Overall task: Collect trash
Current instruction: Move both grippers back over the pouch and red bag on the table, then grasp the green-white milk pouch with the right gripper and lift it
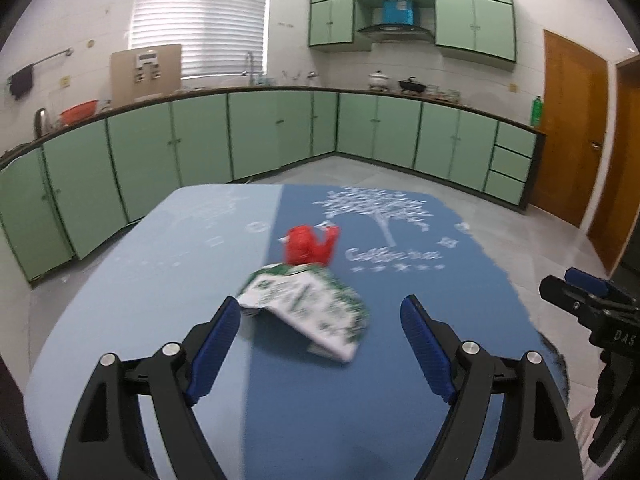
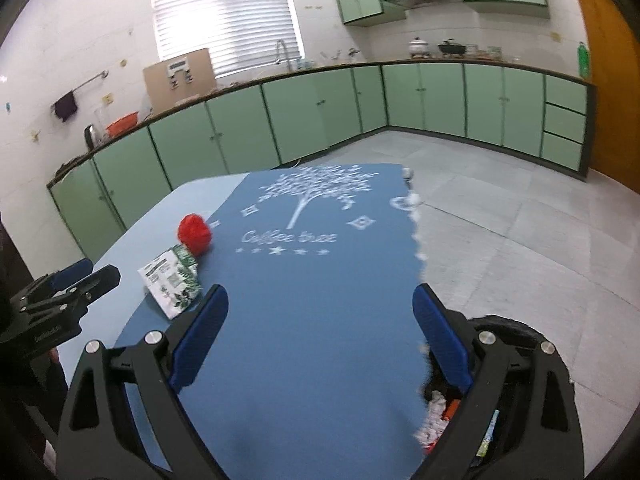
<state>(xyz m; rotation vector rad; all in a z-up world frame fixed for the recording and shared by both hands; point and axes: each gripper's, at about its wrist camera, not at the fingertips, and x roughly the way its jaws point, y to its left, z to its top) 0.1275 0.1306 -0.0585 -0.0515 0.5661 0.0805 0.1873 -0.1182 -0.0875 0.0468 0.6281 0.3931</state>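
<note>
A crumpled green-and-white wrapper [image 1: 308,308] lies on the blue tablecloth [image 1: 160,280], just ahead of my left gripper [image 1: 320,304]. That gripper is open, and its blue pads stand wide on either side without pressing the wrapper. Behind the wrapper sits a crumpled red piece of trash [image 1: 310,246]. My right gripper [image 2: 320,292] is open over bare cloth [image 2: 320,340], holding nothing. In the right wrist view the wrapper [image 2: 172,280] and the red piece [image 2: 195,234] lie to its left. A black bin [image 2: 516,328] with trash inside stands on the floor under the table's right edge.
My right gripper [image 1: 576,292] shows at the right edge of the left wrist view, my left gripper [image 2: 76,280] at the left edge of the right wrist view. Green cabinets [image 1: 256,136] line the far walls. Wooden doors [image 1: 572,120] stand at the right, across the grey tiled floor [image 2: 500,220].
</note>
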